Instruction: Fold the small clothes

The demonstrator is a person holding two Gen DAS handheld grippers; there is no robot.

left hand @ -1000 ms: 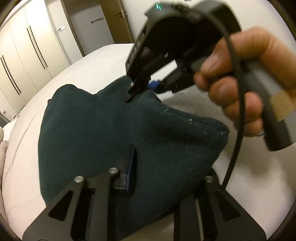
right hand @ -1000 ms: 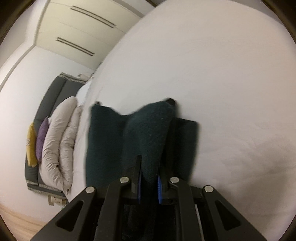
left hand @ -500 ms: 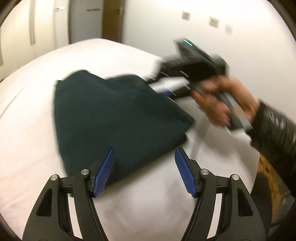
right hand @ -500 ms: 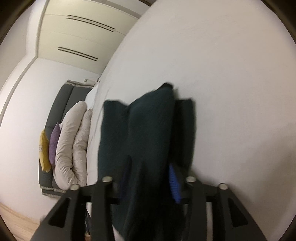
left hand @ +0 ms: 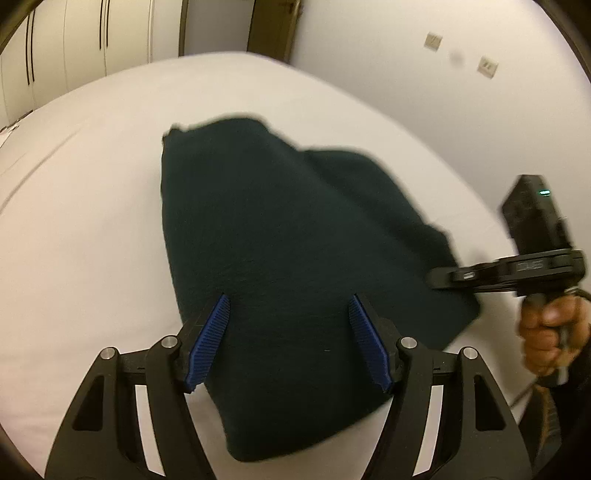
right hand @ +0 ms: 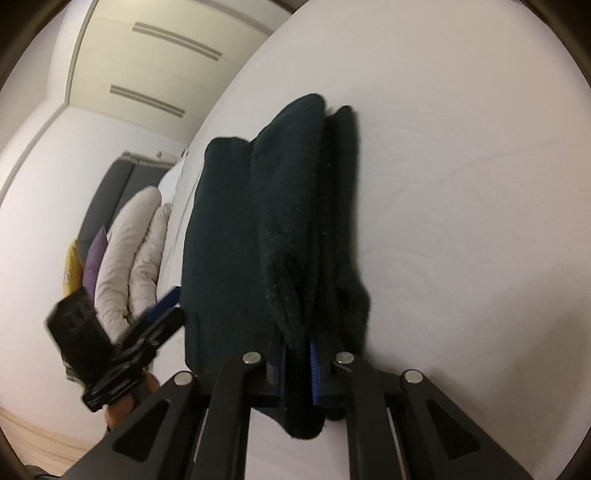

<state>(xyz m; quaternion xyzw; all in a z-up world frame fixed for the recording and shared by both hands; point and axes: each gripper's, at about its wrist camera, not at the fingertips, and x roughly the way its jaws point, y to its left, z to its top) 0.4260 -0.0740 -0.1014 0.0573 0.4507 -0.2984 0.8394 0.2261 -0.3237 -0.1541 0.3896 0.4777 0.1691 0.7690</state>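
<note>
On white bed [left hand: 92, 206], dark green knit garment [left hand: 280, 229] lying folded in a thick wedge, one corner lifted toward right side of left wrist view.

Changes since a second ago: left gripper [left hand: 288, 332], then clamped on garment's near edge, now let go and drawn back; blue pads [left hand: 208, 343] standing wide apart above the cloth, nothing between them pressed. Right gripper [right hand: 297, 363], sprung open half a second ago, now snapped tight again on a fold of garment [right hand: 273, 229], fabric pinched between blue pads. Garment rotated and more bunched than before.

Surroundings, left to right in left wrist view: cream wardrobe doors [left hand: 88, 40], brown door [left hand: 275, 27], white wall with two switch plates [left hand: 432, 40], right gripper's black body [left hand: 532, 236] held by a hand [left hand: 550, 332] at frame edge. Right wrist view: yellow and purple cushions [right hand: 86, 264], pale duvet roll [right hand: 129, 251], grey headboard [right hand: 110, 188]. Left gripper's body partly covering duvet.
</note>
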